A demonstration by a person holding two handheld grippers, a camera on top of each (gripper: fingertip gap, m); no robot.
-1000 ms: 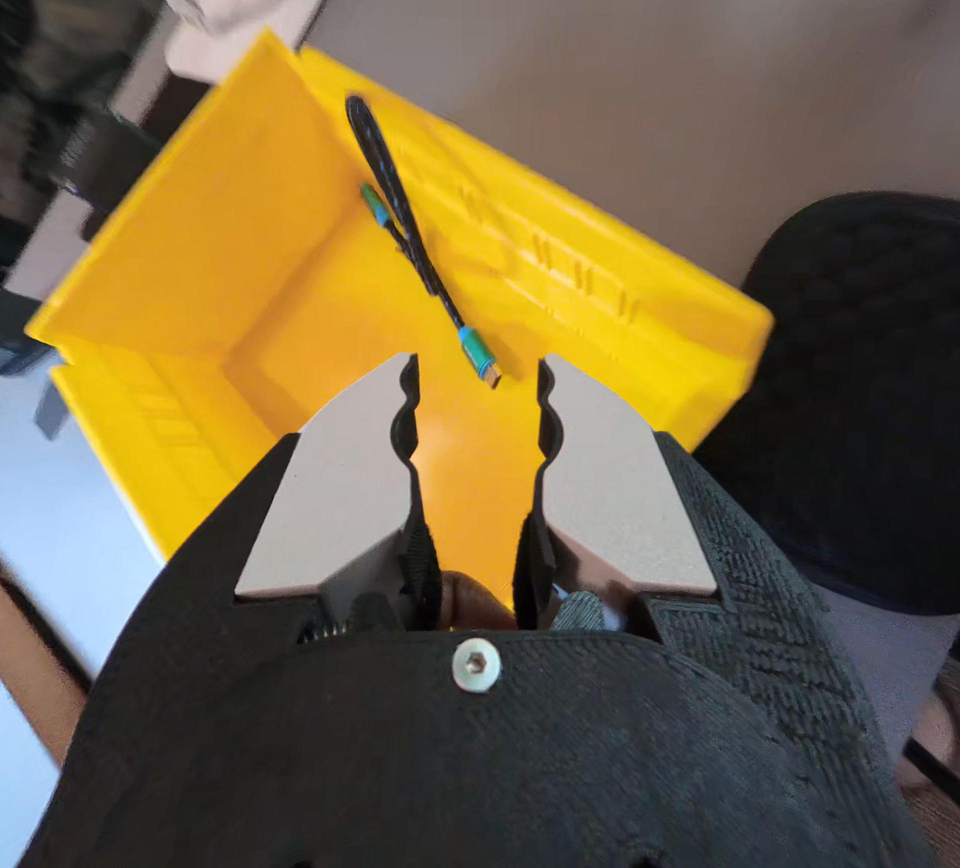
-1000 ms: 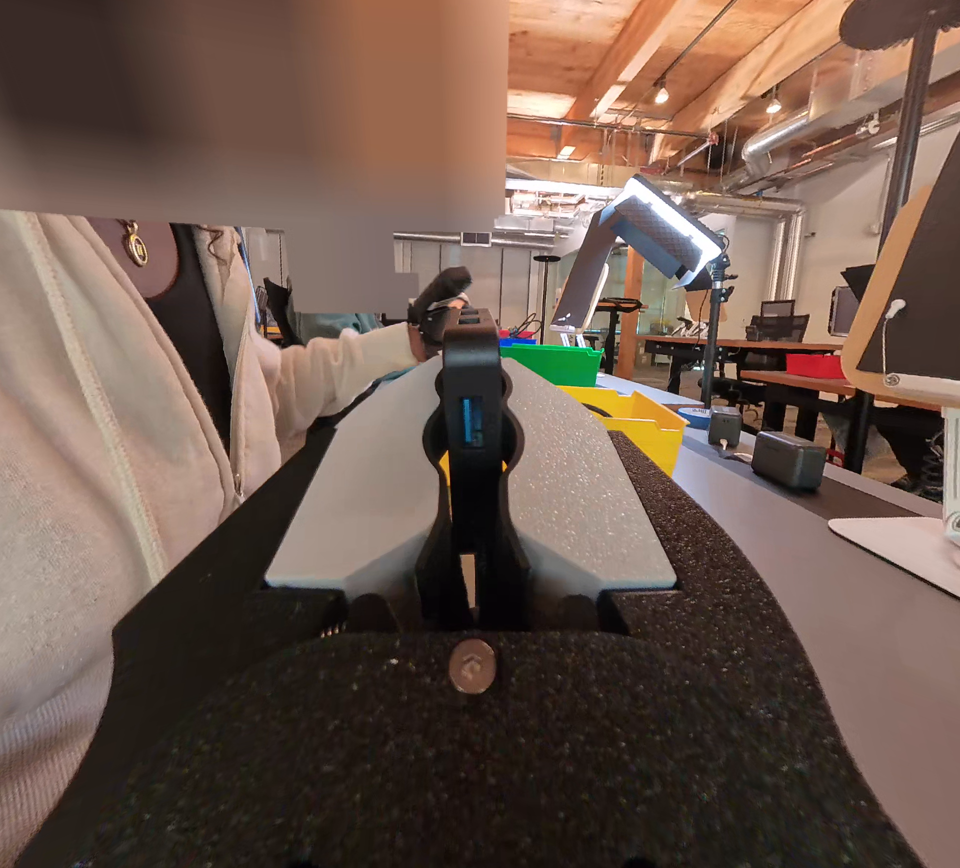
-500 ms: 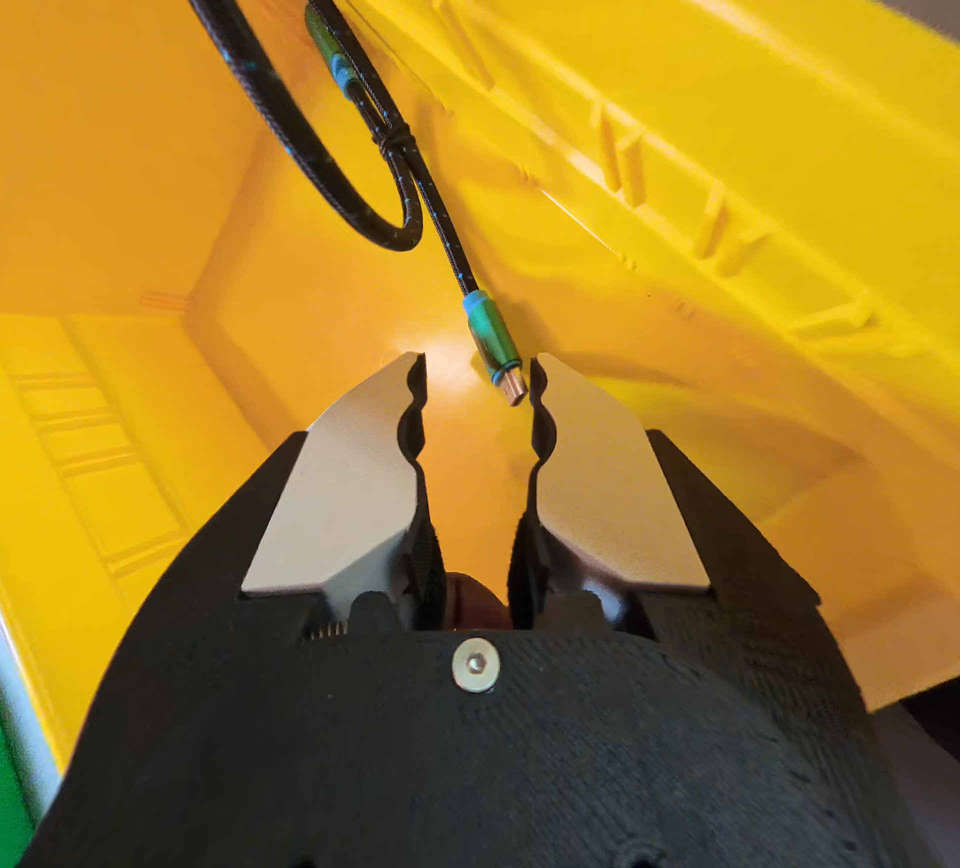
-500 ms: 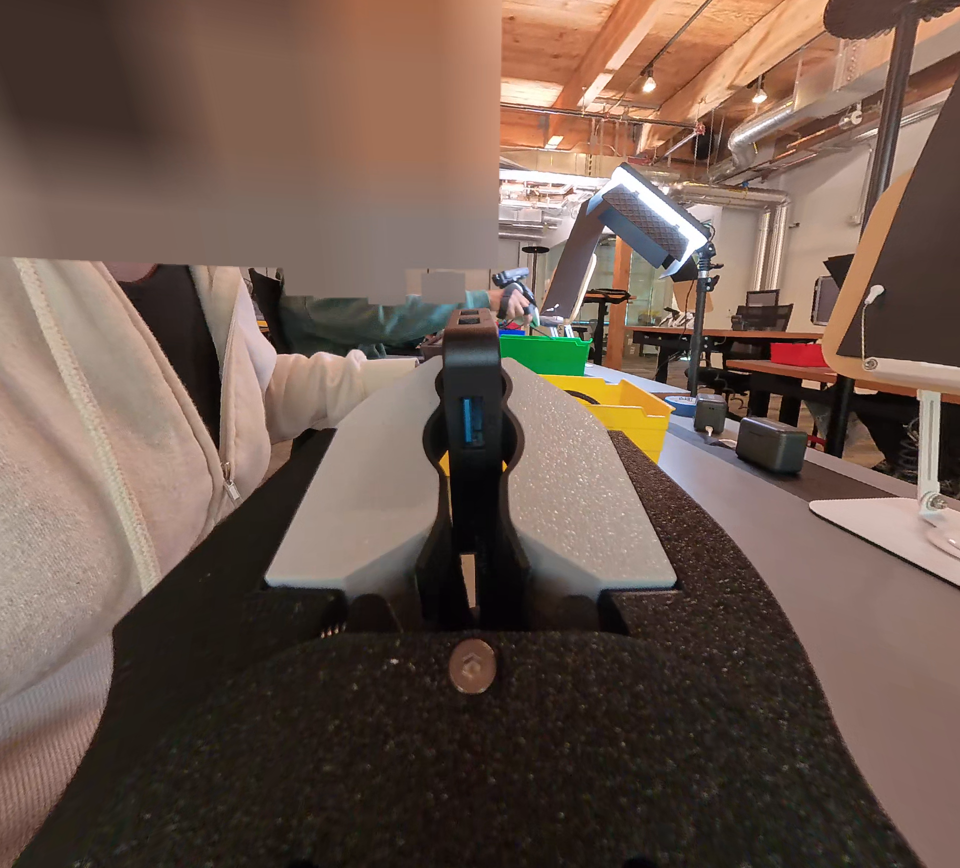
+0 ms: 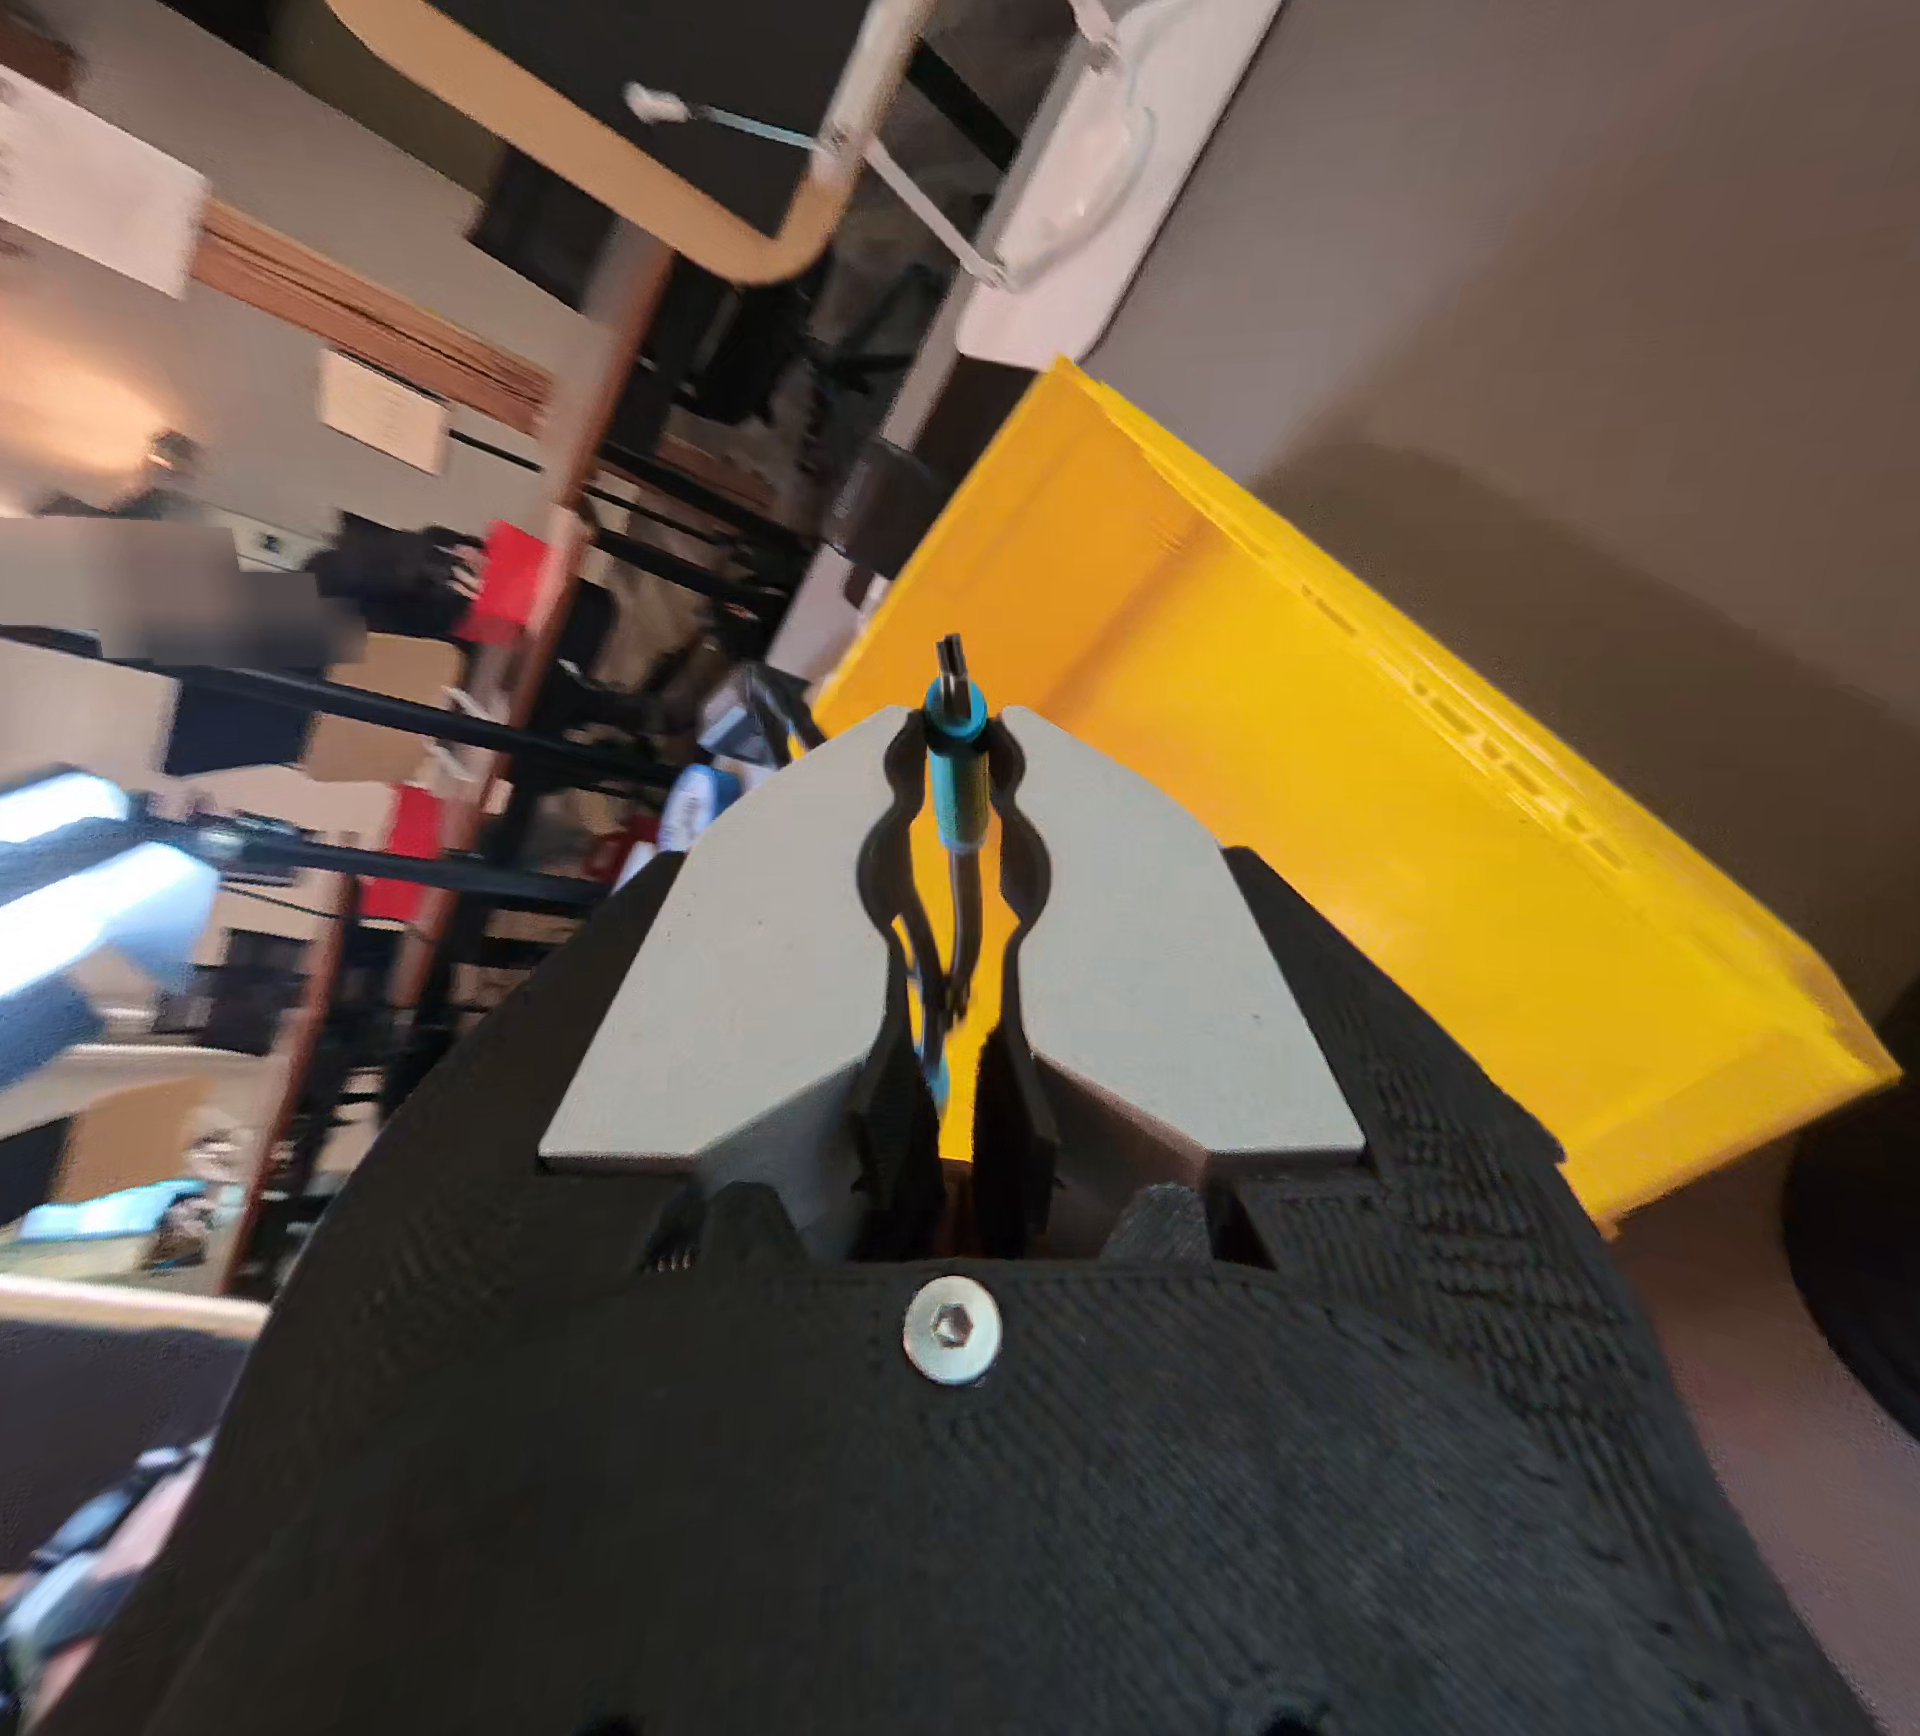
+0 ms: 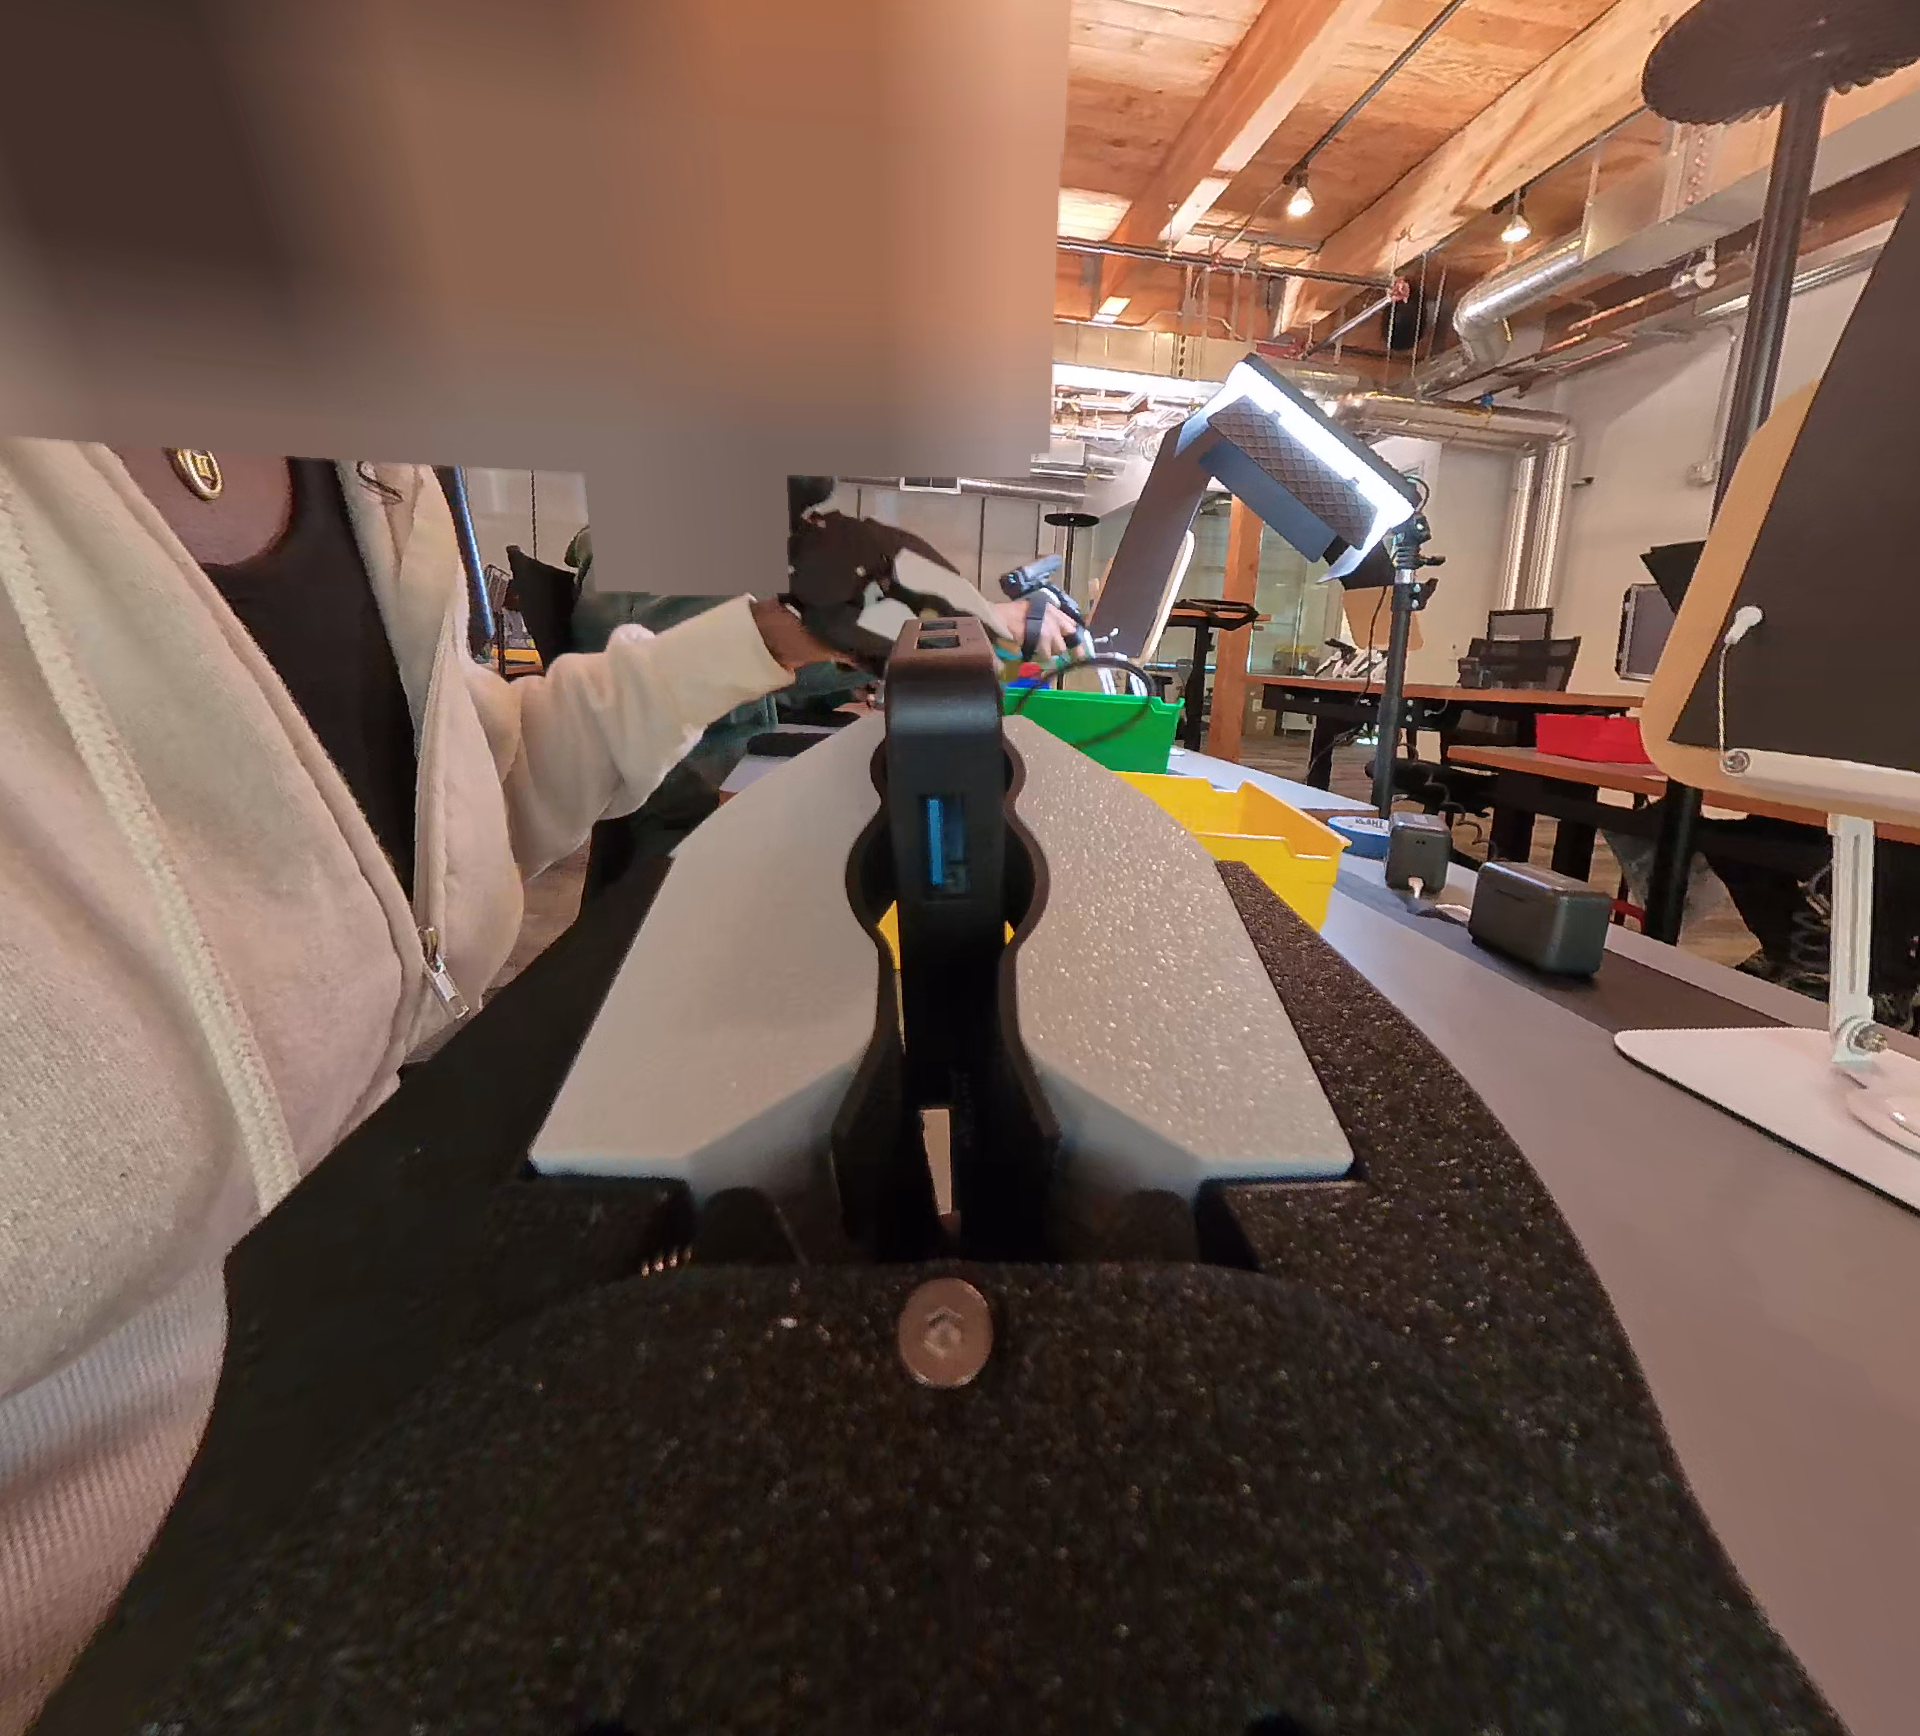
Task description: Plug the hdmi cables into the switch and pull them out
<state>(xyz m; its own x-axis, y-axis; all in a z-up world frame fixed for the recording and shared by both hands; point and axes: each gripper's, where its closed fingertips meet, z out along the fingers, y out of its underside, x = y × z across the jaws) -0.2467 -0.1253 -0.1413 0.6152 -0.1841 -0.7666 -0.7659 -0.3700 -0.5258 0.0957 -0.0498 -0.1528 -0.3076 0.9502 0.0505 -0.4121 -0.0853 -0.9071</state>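
My left gripper (image 5: 956, 725) is shut on the blue-green plug of an HDMI cable (image 5: 954, 787). The metal tip sticks out past the fingertips and the black cable hangs down between the fingers. It is held in the air above the yellow bin (image 5: 1351, 813). My right gripper (image 6: 943, 730) is shut on the black switch (image 6: 940, 751), held upright with a blue port facing the camera and ports on its top end. The left gripper shows far off in the right wrist view (image 6: 883, 595), behind and above the switch.
A grey table (image 6: 1662, 1323) carries the yellow bin (image 6: 1247, 829), a green bin (image 6: 1091, 725), two small dark boxes (image 6: 1538, 928) and a white stand base (image 6: 1766, 1094). A person in a cream jacket (image 6: 156, 855) is close on the left. A black round pad (image 5: 1860, 1271) lies right.
My left gripper closed on the cable plug inside the yellow bin and lifted it up and out. The right gripper kept hold of the switch and barely moved.
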